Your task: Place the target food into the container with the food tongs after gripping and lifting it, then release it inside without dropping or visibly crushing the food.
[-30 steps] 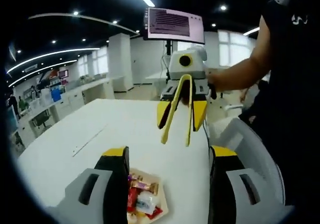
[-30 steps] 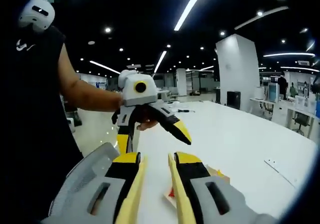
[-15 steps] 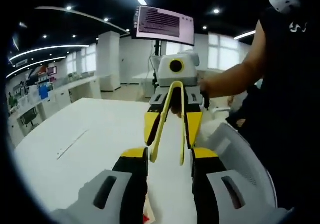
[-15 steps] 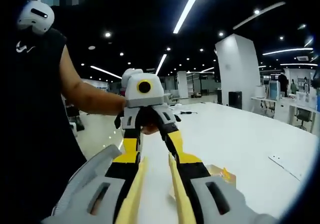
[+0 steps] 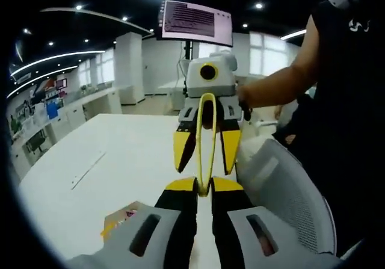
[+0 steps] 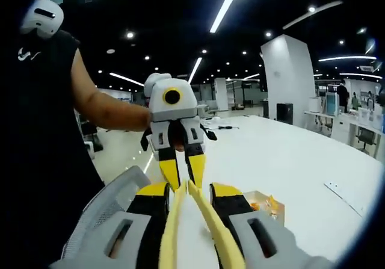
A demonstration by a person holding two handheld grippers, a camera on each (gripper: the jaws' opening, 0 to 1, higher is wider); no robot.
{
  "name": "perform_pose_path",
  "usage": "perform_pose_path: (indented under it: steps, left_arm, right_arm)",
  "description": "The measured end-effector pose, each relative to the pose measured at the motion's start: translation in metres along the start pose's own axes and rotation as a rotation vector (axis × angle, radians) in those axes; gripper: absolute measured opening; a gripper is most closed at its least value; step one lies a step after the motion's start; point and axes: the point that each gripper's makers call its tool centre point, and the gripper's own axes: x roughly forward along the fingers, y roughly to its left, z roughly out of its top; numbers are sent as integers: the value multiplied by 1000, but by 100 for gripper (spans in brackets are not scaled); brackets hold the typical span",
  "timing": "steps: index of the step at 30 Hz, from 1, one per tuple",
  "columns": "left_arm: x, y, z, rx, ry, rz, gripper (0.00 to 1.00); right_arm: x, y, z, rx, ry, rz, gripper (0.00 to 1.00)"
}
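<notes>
The yellow food tongs (image 5: 204, 174) hang in the air between my two grippers, which face each other. My right gripper (image 5: 204, 168) is shut on the tongs' handle end, and its own view has the tong arms (image 6: 170, 233) running forward between its jaws (image 6: 187, 191). My left gripper (image 5: 204, 186) is shut on the tongs' tips, which are pressed together; it also appears head-on (image 6: 184, 179) in the right gripper view. Below on the white table lies a small tray of packaged snacks (image 5: 123, 216) (image 6: 263, 203).
A white table (image 5: 120, 154) (image 6: 289, 166) stretches ahead. A white mesh chair back (image 5: 283, 191) (image 6: 99, 215) stands close beside the grippers. The person in a black top (image 5: 343, 100) (image 6: 42, 118) holds both grippers. A monitor (image 5: 195, 21) stands behind.
My left gripper's jaws went from wide open to shut on the tongs' tips. The tong arms, spread apart earlier, are now pressed together. The two grippers have drawn closer.
</notes>
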Motion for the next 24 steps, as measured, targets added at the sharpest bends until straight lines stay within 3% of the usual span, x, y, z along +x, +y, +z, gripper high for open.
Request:
perform_pose_path:
  steps: [7,11,17,20,24]
  left_arm:
    - [-3,2,-10,59,50,33,1]
    - [2,0,-29,80,93,56,1]
    - [20,-9,-70,80,140,40,1]
    - [32,-14,-95,59,171,27,1]
    - [45,-13,-132,40,234,19,0]
  right_arm:
    - [-20,-7,-17,-11,59,-60,37]
    - [-39,-15,-43,40,120,-121,41]
    - [-58,-11,-84,78,179,-190,32]
    - [-59,-7,-110,155,205,-196,28]
    - [-57,-5,-132,186,234,-203,26]
